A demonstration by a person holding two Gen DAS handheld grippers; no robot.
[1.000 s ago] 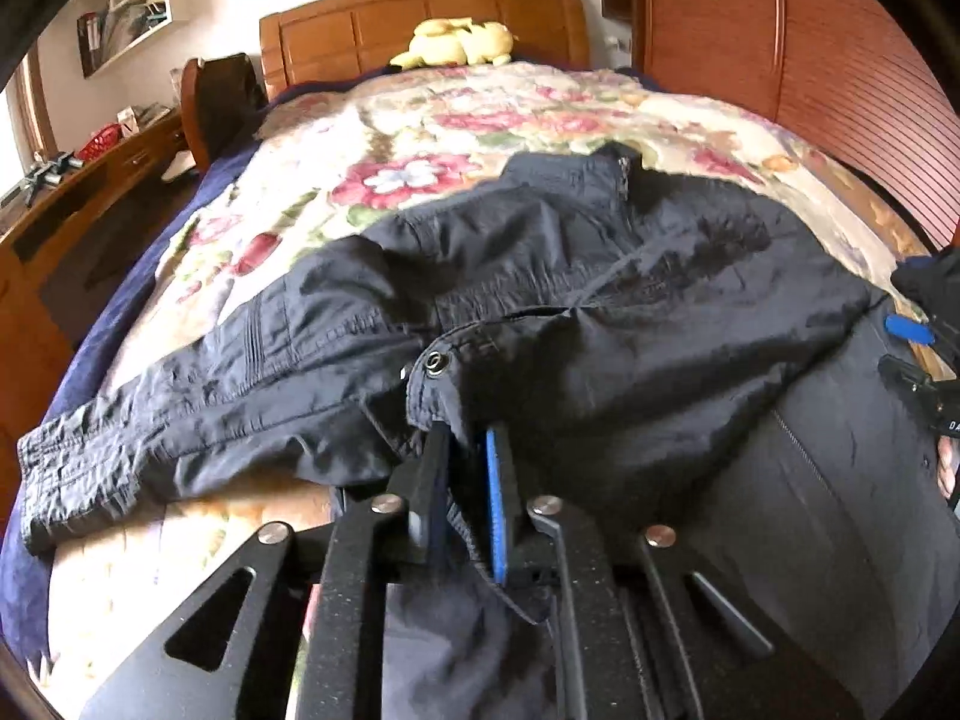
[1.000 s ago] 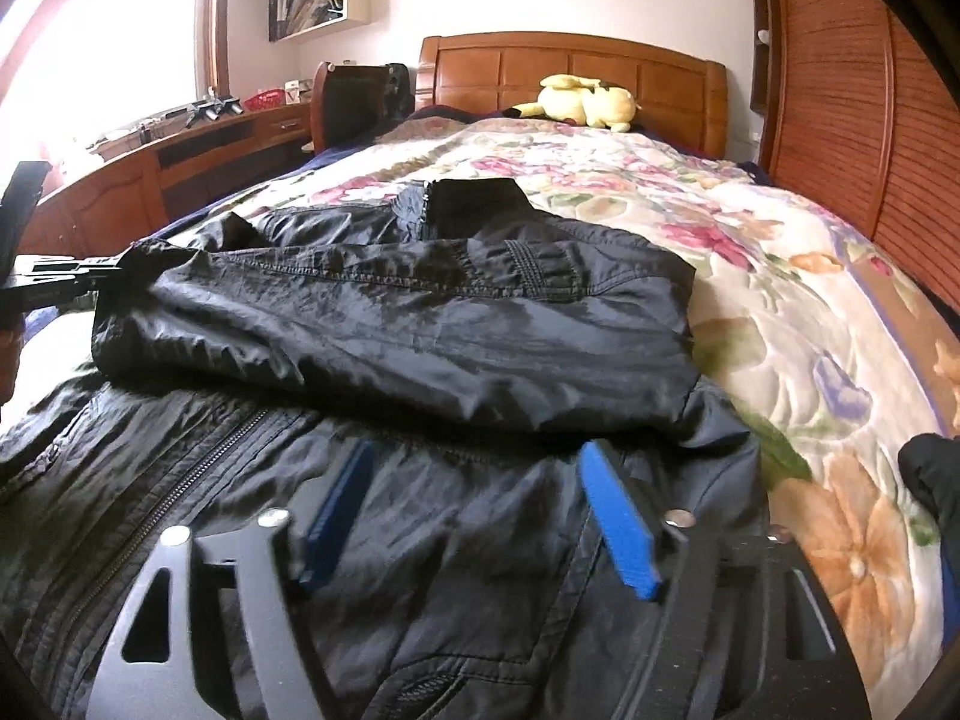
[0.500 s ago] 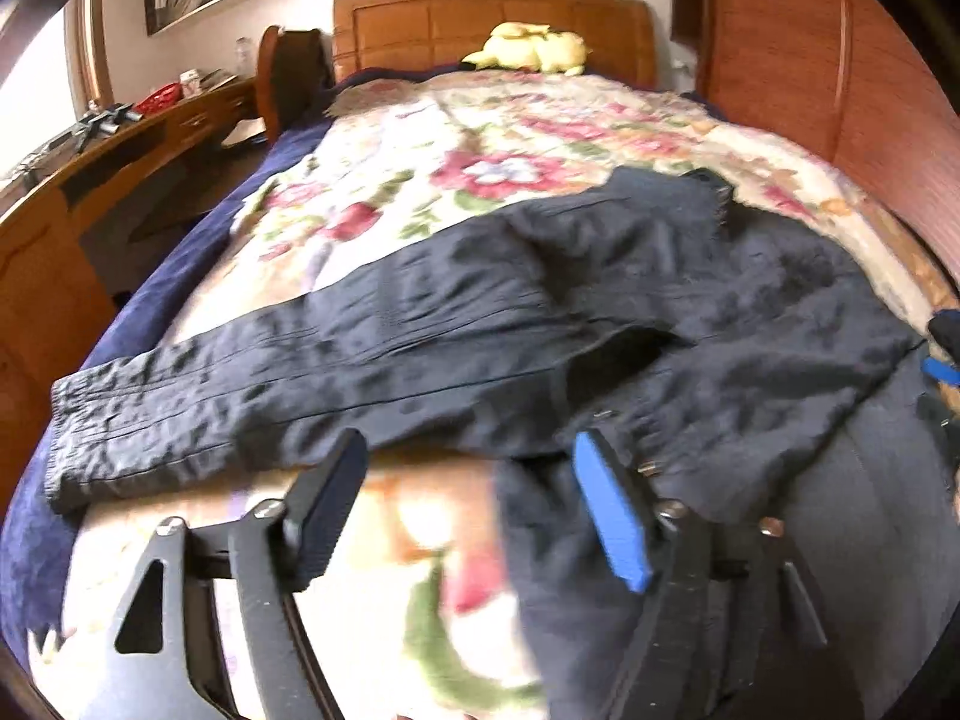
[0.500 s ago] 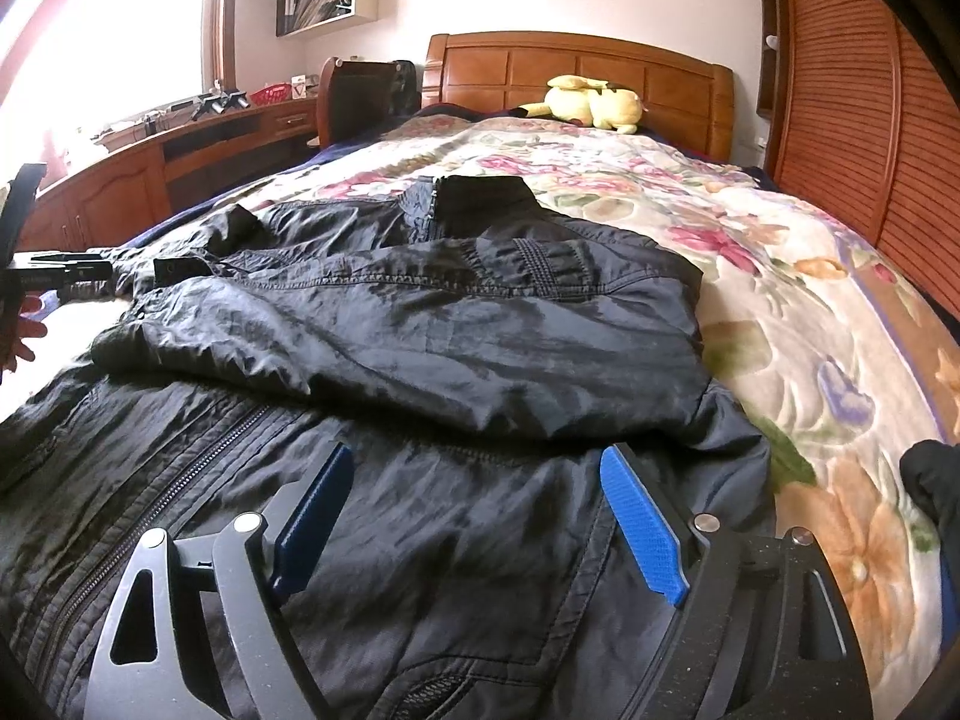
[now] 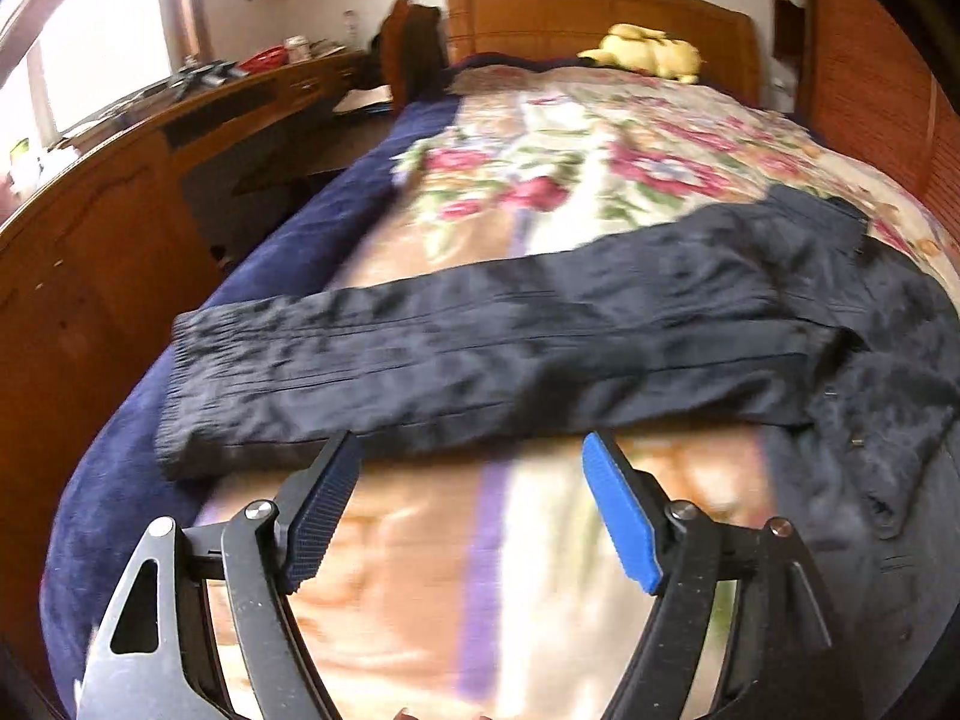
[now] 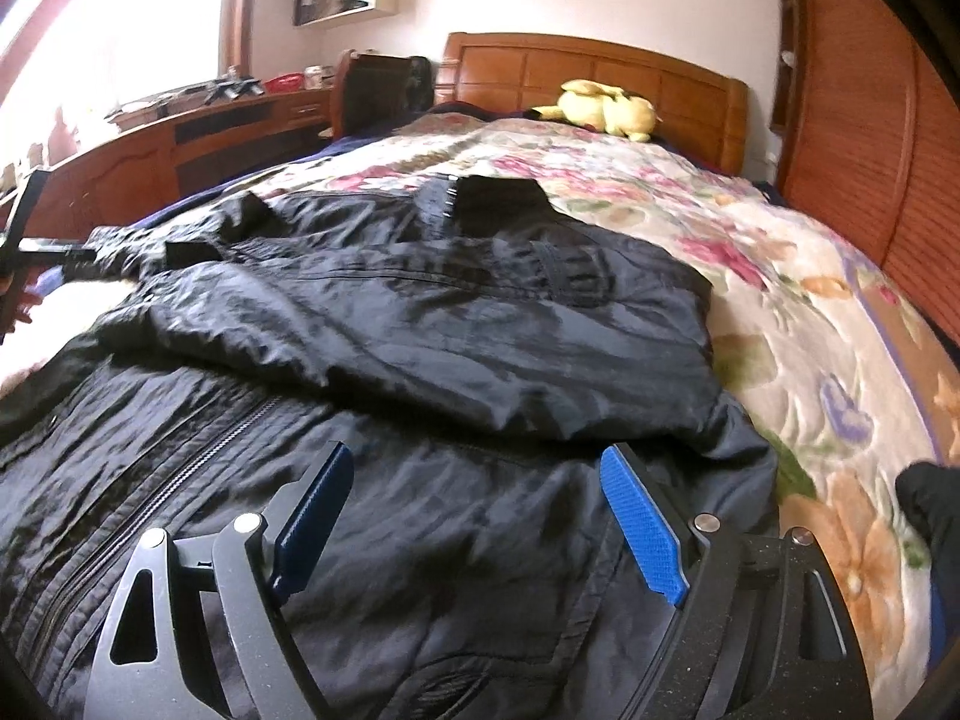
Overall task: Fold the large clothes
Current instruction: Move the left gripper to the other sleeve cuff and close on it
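Observation:
A black jacket [image 6: 456, 324] lies spread on the floral bedspread [image 6: 798, 312]. One sleeve is folded across its body. The other sleeve [image 5: 456, 354] stretches out to the left across the bed, its cuff [image 5: 186, 396] near the bed's left edge. My left gripper [image 5: 471, 462] is open and empty, just in front of that sleeve, over bare bedspread. My right gripper [image 6: 477, 468] is open and empty, hovering over the jacket's lower front beside the zipper [image 6: 180, 480]. The left gripper also shows at the far left of the right wrist view [image 6: 36, 252].
A yellow plush toy [image 6: 600, 108] lies by the wooden headboard [image 6: 594, 69]. A wooden desk [image 5: 120, 192] with clutter runs along the left side. A chair [image 6: 378, 90] stands beside the bed. A wooden slatted wall [image 6: 870, 120] is on the right. A dark blue blanket [image 5: 288, 240] hangs off the bed's left edge.
My left gripper let go of the jacket fabric it was shut on, opened and swung left toward the outstretched sleeve. My right gripper stayed open and shifted slightly.

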